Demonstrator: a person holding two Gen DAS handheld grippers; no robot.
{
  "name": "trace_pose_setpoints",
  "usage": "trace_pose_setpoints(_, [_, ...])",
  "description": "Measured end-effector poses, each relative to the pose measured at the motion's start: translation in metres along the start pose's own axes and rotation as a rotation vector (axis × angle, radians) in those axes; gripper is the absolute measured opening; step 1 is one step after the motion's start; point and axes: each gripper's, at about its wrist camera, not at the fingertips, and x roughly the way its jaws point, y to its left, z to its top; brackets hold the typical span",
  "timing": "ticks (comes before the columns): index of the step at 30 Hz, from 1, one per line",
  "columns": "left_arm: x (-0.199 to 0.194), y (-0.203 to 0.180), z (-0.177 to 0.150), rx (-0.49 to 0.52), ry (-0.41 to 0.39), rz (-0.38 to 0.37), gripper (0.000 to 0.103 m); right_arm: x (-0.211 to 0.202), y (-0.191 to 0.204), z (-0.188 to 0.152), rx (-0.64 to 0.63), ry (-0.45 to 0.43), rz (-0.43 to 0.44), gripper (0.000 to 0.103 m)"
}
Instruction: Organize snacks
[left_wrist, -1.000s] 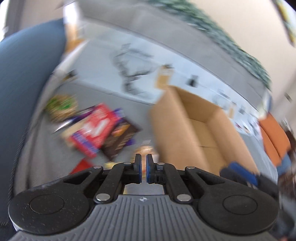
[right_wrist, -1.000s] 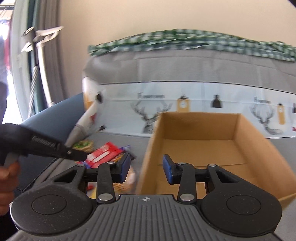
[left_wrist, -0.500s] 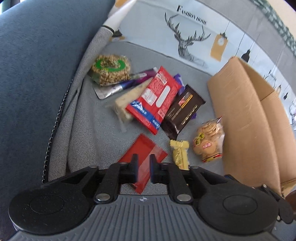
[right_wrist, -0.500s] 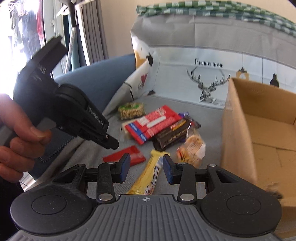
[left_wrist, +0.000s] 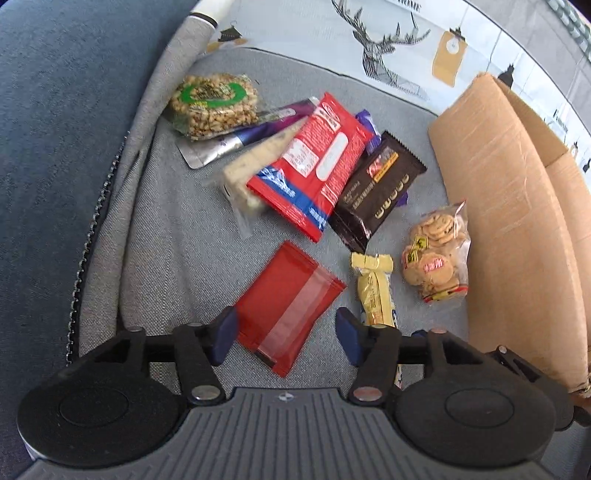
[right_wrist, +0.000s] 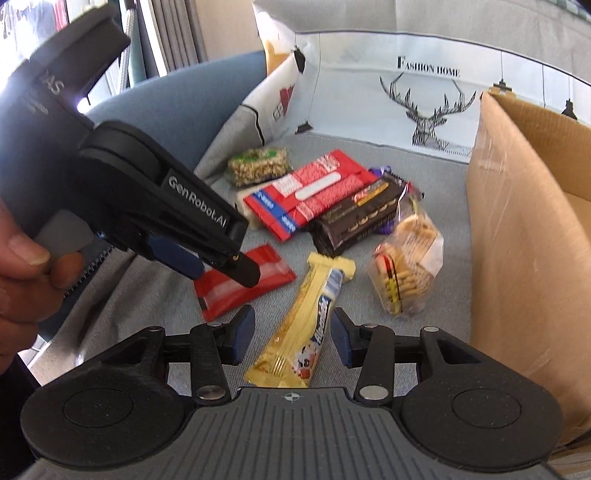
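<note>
Several snacks lie on a grey sofa seat. My left gripper (left_wrist: 286, 334) is open, its jaws on either side of a small red packet (left_wrist: 286, 304), just above it. My right gripper (right_wrist: 291, 341) is open over a yellow wafer bar (right_wrist: 306, 332), which also shows in the left wrist view (left_wrist: 373, 293). Further back lie a cookie bag (left_wrist: 436, 254), a dark brown biscuit pack (left_wrist: 373, 192), a large red pack (left_wrist: 314, 162) and a peanut bar (left_wrist: 212, 103). The red packet (right_wrist: 258, 280) and the left gripper (right_wrist: 214, 258) show in the right wrist view.
An open cardboard box (left_wrist: 517, 206) stands on the seat right of the snacks; it also shows in the right wrist view (right_wrist: 524, 229). A blue armrest (left_wrist: 55, 147) rises on the left. A deer-print cushion (right_wrist: 424, 96) lines the back.
Both grippers swung from the box down to the snacks. The left gripper has opened wide and come down around the red packet. The right gripper has opened wider and moved over the yellow bar.
</note>
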Motion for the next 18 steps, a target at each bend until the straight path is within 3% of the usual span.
trace_pose_setpoints(3, [0.003,-0.005,-0.001,0.027,0.009,0.016,0.072,0.006,-0.001,-0.002,-0.010,0.030,-0.030,0.047])
trace_pose_setpoints(7, [0.007,-0.006,-0.001,0.032,0.015,0.034,0.074,0.008,-0.004,-0.005,-0.020,0.045,-0.049,0.018])
trace_pose_setpoints(9, [0.009,-0.006,-0.001,0.036,0.019,0.041,0.075,0.005,-0.006,-0.006,-0.026,0.038,-0.057,0.011])
trace_pose_setpoints(12, [0.012,-0.010,-0.002,0.060,0.028,0.049,0.080,-0.002,-0.006,-0.006,-0.041,0.038,-0.082,0.005])
trace_pose_setpoints(18, [0.018,-0.018,-0.005,0.121,0.037,0.081,0.084,-0.016,-0.009,-0.007,-0.045,0.062,-0.086,0.006])
